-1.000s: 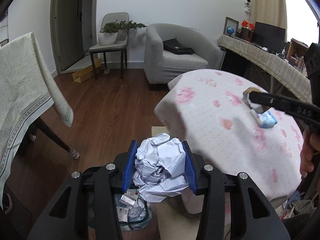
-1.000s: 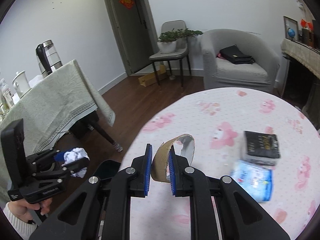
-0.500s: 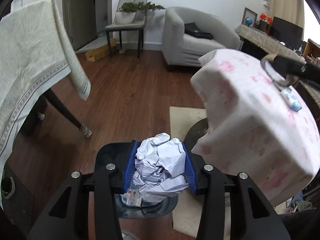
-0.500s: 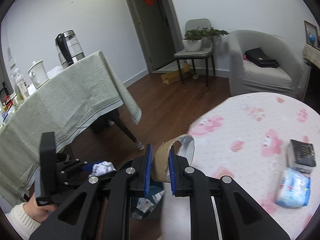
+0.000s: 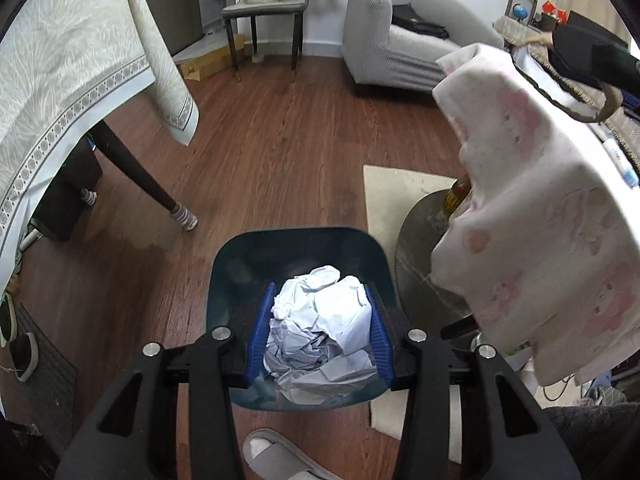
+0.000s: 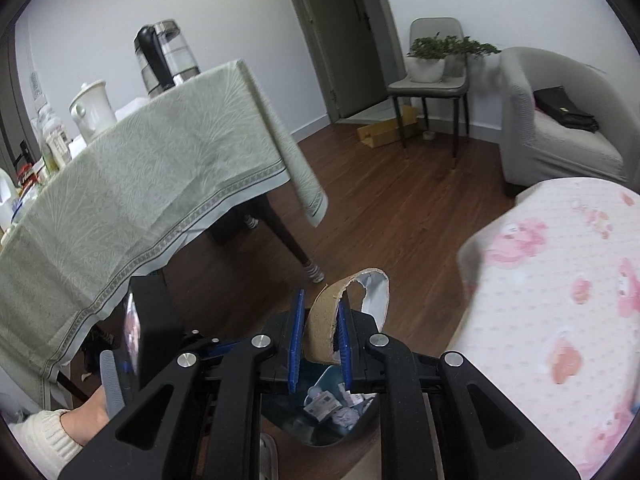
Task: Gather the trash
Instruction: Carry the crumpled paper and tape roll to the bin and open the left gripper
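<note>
left tool [image 5: 320,328]: clamped on crumpled paper ball [image 5: 322,320] | right tool [image 6: 320,336]: pinching torn cardboard strip [image 6: 326,328] (curled) | below both: dark bin [image 5: 296,256], trash inside | beyond right: pink-patterned table [image 6: 560,300]

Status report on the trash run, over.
Left gripper shut on paper ball, above the bin. Right gripper shut on cardboard scrap, near the bin. Nothing blocking.
</note>
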`<state>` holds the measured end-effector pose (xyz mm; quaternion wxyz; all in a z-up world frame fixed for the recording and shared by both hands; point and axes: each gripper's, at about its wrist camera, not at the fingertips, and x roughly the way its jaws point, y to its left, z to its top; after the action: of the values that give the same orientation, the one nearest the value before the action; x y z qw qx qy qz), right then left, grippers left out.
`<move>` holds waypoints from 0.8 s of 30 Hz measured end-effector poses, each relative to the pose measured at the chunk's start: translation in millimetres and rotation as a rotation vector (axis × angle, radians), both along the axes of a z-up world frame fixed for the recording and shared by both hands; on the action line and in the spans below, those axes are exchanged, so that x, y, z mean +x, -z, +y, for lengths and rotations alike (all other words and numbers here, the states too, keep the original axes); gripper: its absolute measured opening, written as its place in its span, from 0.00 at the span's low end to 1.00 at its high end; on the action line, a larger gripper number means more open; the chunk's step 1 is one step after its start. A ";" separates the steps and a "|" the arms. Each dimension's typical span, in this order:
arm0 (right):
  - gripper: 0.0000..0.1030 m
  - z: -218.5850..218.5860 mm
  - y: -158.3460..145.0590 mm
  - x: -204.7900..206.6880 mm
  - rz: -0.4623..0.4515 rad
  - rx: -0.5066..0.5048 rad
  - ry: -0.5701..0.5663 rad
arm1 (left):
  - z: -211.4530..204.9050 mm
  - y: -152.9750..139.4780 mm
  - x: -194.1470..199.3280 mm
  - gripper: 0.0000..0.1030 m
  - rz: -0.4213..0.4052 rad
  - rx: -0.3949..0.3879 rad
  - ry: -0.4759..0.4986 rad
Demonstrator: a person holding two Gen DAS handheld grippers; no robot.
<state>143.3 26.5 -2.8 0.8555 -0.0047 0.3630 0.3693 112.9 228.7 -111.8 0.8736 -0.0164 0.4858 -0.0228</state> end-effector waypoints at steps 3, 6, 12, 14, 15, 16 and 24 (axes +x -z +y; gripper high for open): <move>0.15 13.0 8.5 0.6 0.018 -0.009 -0.022 | 5.0 2.8 -1.1 0.47 0.014 -0.010 -0.003; 0.15 23.9 17.5 2.7 0.045 -0.014 -0.039 | 10.7 4.1 -3.6 0.54 0.026 -0.016 -0.003; 0.15 43.6 35.1 7.6 0.082 -0.042 -0.051 | 27.8 -0.5 -11.2 0.57 0.017 -0.031 -0.025; 0.15 49.2 42.4 8.9 0.097 -0.057 -0.057 | 33.0 -4.4 -9.9 0.58 0.005 -0.034 -0.035; 0.15 52.8 47.3 9.6 0.106 -0.067 -0.059 | 35.6 -7.3 -11.1 0.58 -0.005 -0.034 -0.042; 0.15 55.7 50.9 10.3 0.114 -0.074 -0.062 | 39.1 -12.2 -12.5 0.58 -0.021 -0.037 -0.050; 0.15 88.4 95.7 12.9 0.198 -0.181 -0.109 | 58.9 -43.1 -20.0 0.60 -0.095 -0.060 -0.107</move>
<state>156.2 114.9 -98.5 0.7901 -0.0652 0.4767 0.3798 92.9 287.6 -68.7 0.8948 -0.0675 0.4412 0.0084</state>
